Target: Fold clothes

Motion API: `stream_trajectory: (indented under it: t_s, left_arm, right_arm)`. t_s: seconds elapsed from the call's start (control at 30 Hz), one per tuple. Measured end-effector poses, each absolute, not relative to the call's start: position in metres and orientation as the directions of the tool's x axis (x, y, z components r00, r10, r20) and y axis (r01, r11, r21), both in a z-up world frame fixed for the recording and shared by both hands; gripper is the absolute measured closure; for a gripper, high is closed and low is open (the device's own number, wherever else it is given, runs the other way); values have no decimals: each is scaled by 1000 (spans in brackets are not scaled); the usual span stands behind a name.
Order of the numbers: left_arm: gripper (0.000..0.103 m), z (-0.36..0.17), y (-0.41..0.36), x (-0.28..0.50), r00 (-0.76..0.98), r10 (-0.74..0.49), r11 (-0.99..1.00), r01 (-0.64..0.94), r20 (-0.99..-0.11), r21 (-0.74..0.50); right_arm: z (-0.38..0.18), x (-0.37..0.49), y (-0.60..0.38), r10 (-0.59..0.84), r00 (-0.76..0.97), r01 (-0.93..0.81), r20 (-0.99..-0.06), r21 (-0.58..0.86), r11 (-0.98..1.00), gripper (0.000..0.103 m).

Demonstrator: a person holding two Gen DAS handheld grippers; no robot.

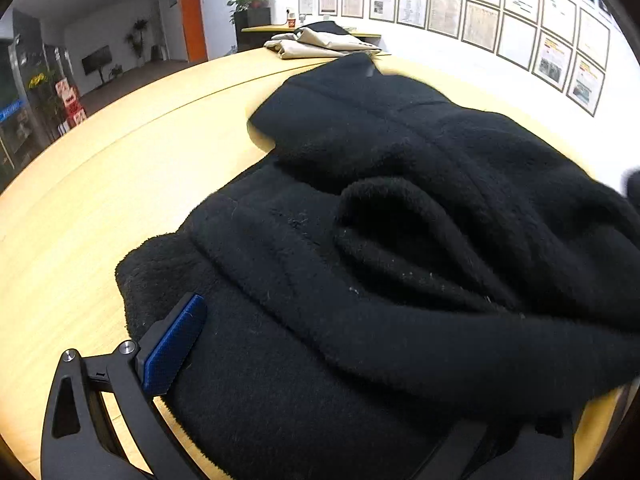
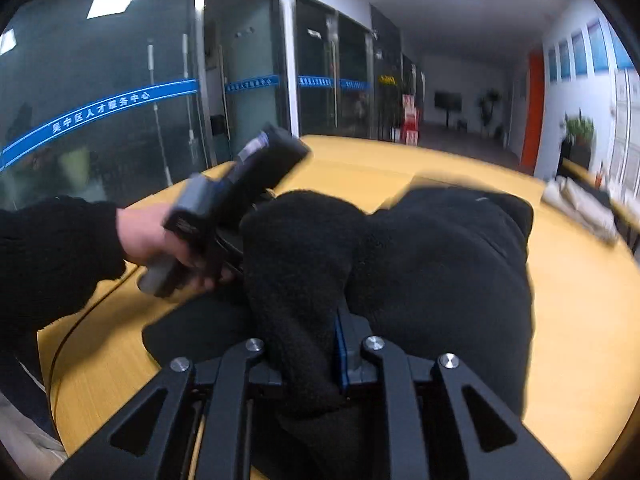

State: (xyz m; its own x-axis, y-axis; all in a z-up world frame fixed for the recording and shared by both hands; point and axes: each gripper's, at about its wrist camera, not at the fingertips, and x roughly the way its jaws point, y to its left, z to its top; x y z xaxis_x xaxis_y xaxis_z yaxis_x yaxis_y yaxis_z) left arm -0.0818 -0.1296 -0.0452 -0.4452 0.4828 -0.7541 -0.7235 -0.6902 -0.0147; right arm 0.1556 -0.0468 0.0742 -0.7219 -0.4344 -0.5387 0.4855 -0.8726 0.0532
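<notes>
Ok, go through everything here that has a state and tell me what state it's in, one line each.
Black fleece: rumpled and partly folded over itself on the table.
Right tongs: shut on a fold of the black fleece.
Left tongs: fleece lies between the fingers; grip unclear.
Beige clothes: folded, at the far end.

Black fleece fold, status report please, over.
Right gripper shut on black fleece. Left gripper: fleece drapes over it, grip unclear. Garment bunched on wooden table. Beige clothes at far edge, clear.
</notes>
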Motion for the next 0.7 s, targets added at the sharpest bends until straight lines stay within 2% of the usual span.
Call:
stream_trajectory:
  t_s: [0.2,0.3,0.4,0.5,0.7]
  left_arm:
    - [0,-45,-136,-82,-428,521,-684,-727,-738,-61]
    - [0,-44,-141,-82,-421,542,-686,-721,-728,-94]
    - [0,-46,-157,-88,-386,603,-692,-689,-699,-216]
    - [0,-46,-158,-82,-401,584,-687,-707,-706,-168]
    - [0,-35,-173,-74,-400,555,-679,-724,-729,-119]
  right_arm:
    - [109,150,-52,-461,-749,503,-476,43,-863,86]
    - [134,152,-65,-544,-743,573,-391,49,-818,86]
    - [124,146,-84,-587,-705,622,-398,52,-782,86]
    - [97,143,-93,-600,-657,644,-457,73,-761,86]
    - [95,151,-104,-634,-622,708,-459,15,-706,86]
